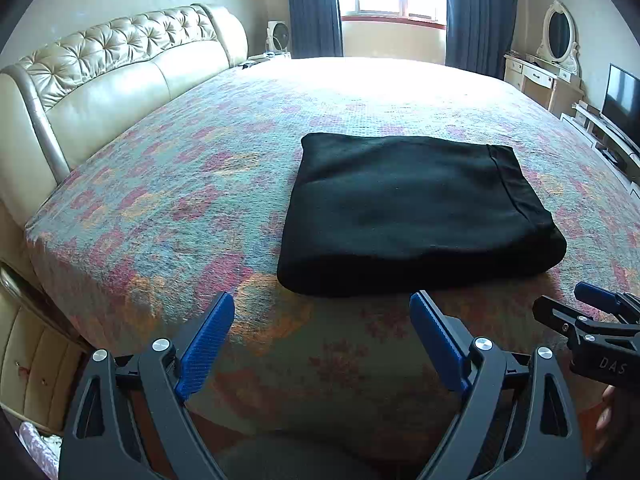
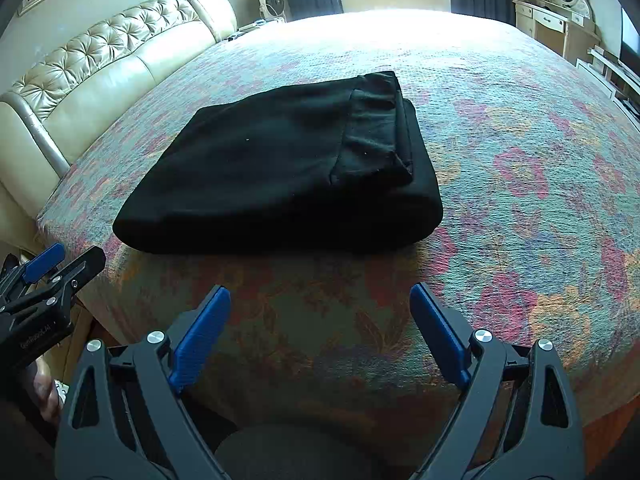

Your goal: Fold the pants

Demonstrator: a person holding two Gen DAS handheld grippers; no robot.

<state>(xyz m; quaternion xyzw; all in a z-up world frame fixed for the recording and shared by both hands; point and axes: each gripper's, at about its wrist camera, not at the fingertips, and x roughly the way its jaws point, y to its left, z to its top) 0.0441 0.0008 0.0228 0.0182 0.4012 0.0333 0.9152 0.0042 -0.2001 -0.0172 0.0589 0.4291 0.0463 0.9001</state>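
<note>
Black pants (image 1: pixel 412 212) lie folded into a flat, thick rectangle on the floral bedspread (image 1: pixel 200 184), near the bed's front edge. They also show in the right wrist view (image 2: pixel 272 176), with the waistband (image 2: pixel 372 132) on top at the right end. My left gripper (image 1: pixel 322 308) is open and empty, just short of the pants' near edge. My right gripper (image 2: pixel 320 300) is open and empty, also just in front of the pants. Each gripper appears at the edge of the other's view.
A tufted cream headboard (image 1: pixel 120 60) runs along the bed's left side. A window with dark curtains (image 1: pixel 312 4) is at the back. A dressing table with an oval mirror (image 1: pixel 558 36) and a TV (image 1: pixel 622 96) stand at the right.
</note>
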